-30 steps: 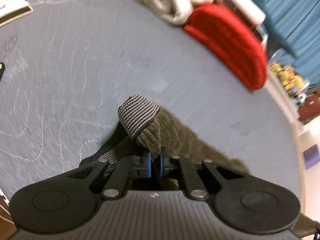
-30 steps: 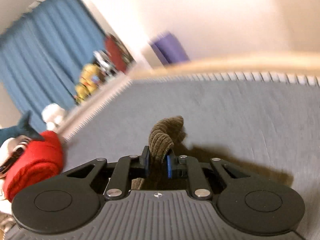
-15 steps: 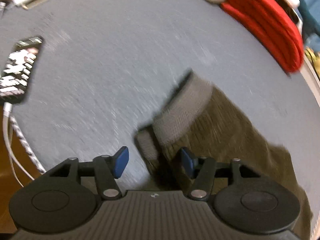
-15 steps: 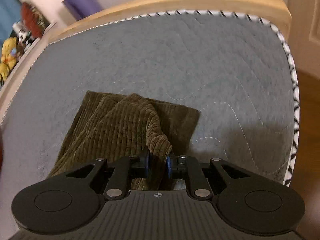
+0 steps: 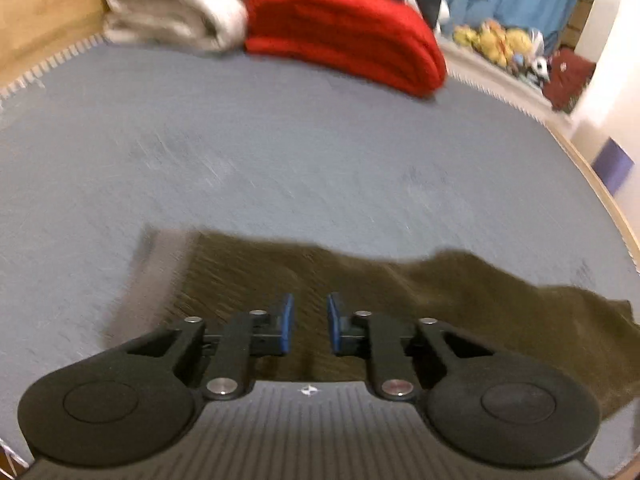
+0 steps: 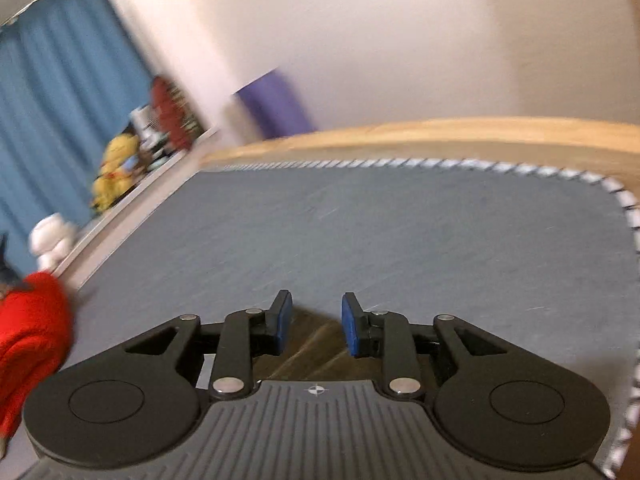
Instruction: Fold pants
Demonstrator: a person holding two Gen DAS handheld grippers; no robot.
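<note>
Olive-brown corduroy pants [image 5: 400,288] lie flat across the grey mattress [image 5: 280,152] in the left wrist view, their grey striped waistband [image 5: 156,272] at the left end. My left gripper [image 5: 310,322] hovers over the cloth, jaws closing, a gap between the blue pads and nothing pressed between them. In the right wrist view only a corner of the pants [image 6: 316,344] shows under my right gripper [image 6: 314,320]. Its jaws are opening and the cloth lies below them, free of the pads.
A red folded blanket [image 5: 352,36] and a white one [image 5: 172,4] sit at the far end of the mattress. A wooden bed frame [image 6: 440,136] runs along the edge. Stuffed toys [image 5: 496,40] and blue curtains [image 6: 60,100] are beyond; a purple object [image 6: 276,104] stands against the wall.
Both grippers have let go of the pants, which now lie spread flat. The left gripper opened wide, swung sideways and narrowed again. The right gripper tilted up toward the wall.
</note>
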